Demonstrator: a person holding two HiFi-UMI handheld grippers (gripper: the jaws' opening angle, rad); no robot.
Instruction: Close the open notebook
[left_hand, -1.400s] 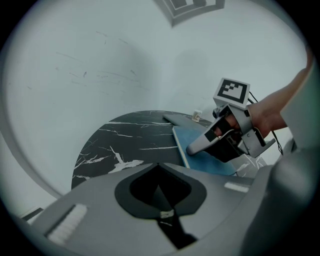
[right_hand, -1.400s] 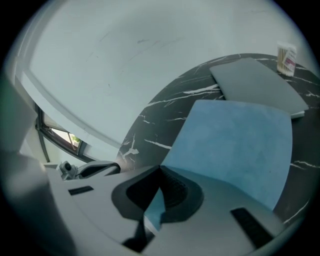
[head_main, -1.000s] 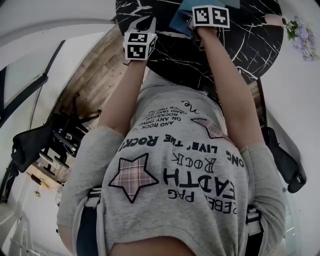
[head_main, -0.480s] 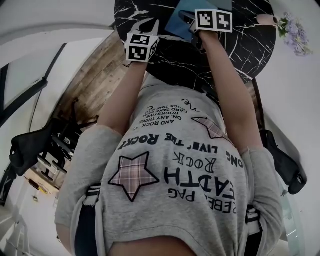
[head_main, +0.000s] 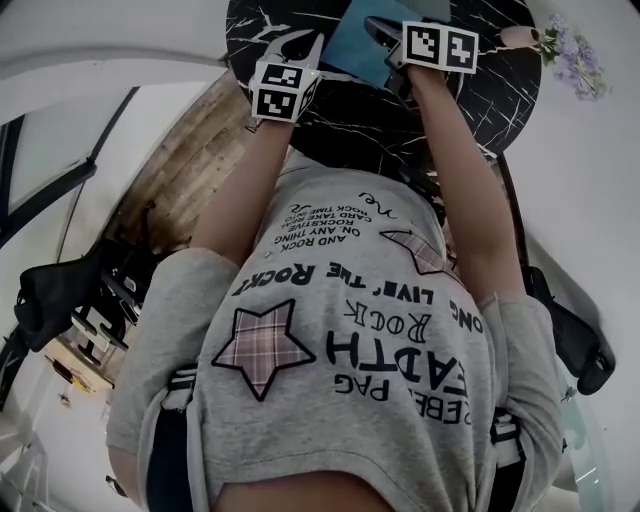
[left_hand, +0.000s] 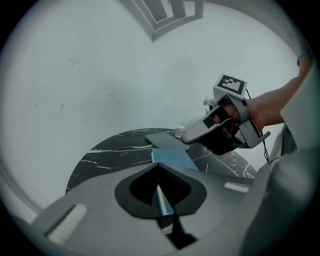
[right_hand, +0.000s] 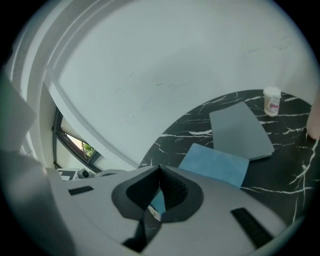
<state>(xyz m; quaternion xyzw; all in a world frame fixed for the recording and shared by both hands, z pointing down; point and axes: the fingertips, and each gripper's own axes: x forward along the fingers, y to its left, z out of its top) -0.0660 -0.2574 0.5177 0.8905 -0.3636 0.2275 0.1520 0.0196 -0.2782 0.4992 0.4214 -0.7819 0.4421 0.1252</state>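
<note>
Closing looks about done, both hovering clear of the worktop
Blue notebook lies flat and seemingly shut, touching a grey slab – left gripper and right gripper jaws pressed together, holding nothing – I'd guess they just back away next

Counter reads as polished black marble, white-veined, glossy. The blue notebook looks matt, smooth; grey sheet matt too. Floor, upper left: wood planks.
</note>
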